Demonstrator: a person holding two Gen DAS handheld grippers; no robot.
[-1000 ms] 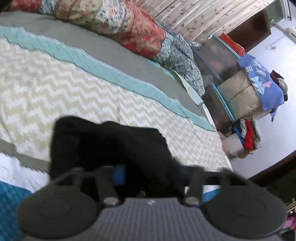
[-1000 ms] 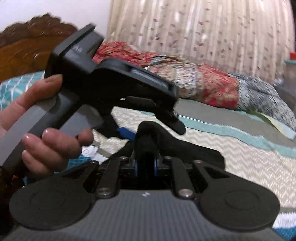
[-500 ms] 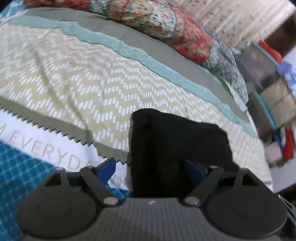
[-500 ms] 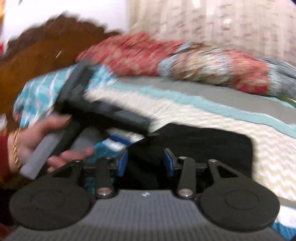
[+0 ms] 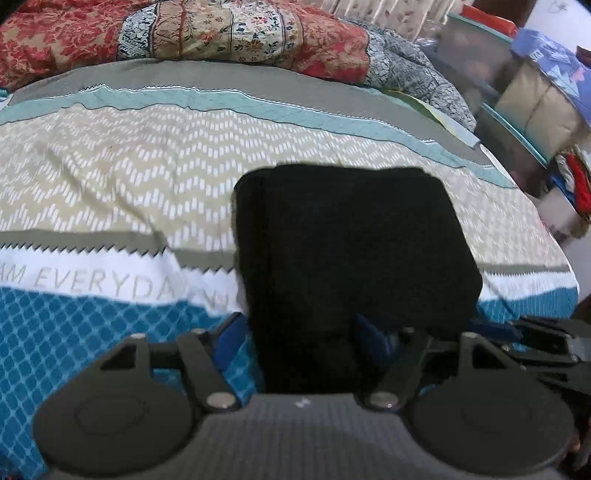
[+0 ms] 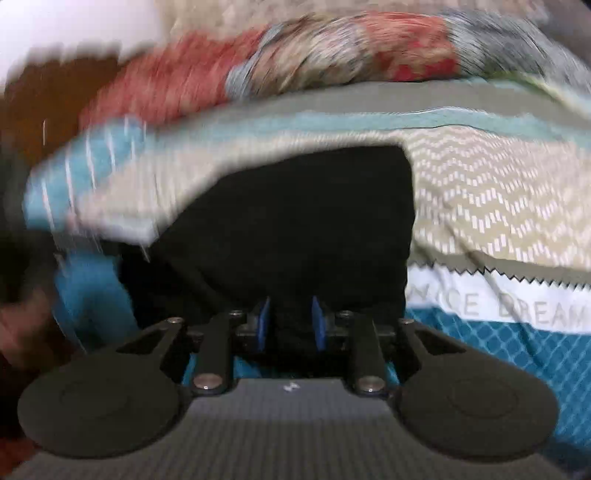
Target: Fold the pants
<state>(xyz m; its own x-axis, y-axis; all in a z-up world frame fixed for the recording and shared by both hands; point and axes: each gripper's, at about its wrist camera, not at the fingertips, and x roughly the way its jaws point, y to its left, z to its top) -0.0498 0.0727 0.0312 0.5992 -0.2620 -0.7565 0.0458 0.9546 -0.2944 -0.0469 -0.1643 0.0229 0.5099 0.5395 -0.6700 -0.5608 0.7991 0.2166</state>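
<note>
1. Right at our left gripper (image 5: 301, 332), the blue pads stand wide apart, one on each side of the near edge of the black pants (image 5: 351, 236), with no pinch on the cloth that we can see.
2. Our right gripper (image 6: 290, 325) looks different: its blue pads sit fairly close together with dark fabric in the gap. We judge them parted and not biting, though the blur makes that call soft.
3. The pants lie as a compact dark block on the bedsheet (image 5: 110, 177), across its blue, white and zigzag bands, so we reckon the folding is nearly done and this is the let-go.
4. To do it well, we want both claws drawn straight back and low, pads clear of the cloth, so the top layer is not dragged open or skewed.
5. A light press along the near edge would help the bundle stay flat; we cannot tell from here how square its layers are.
6. The left wrist view is sharp, and it alone shows the bundle's left fold line, the right gripper's black linkage at the right edge, and the storage boxes (image 5: 524, 92) beyond the bed.
7. The right wrist view is smeared, yet it alone shows the bundle's straight right edge, a blurred hand (image 6: 22, 332) at the lower left, and the wooden headboard (image 6: 48, 107) far back.
8. Farthest off, both views catch the red patterned quilt (image 5: 207, 33) along the bed's far side.
</note>
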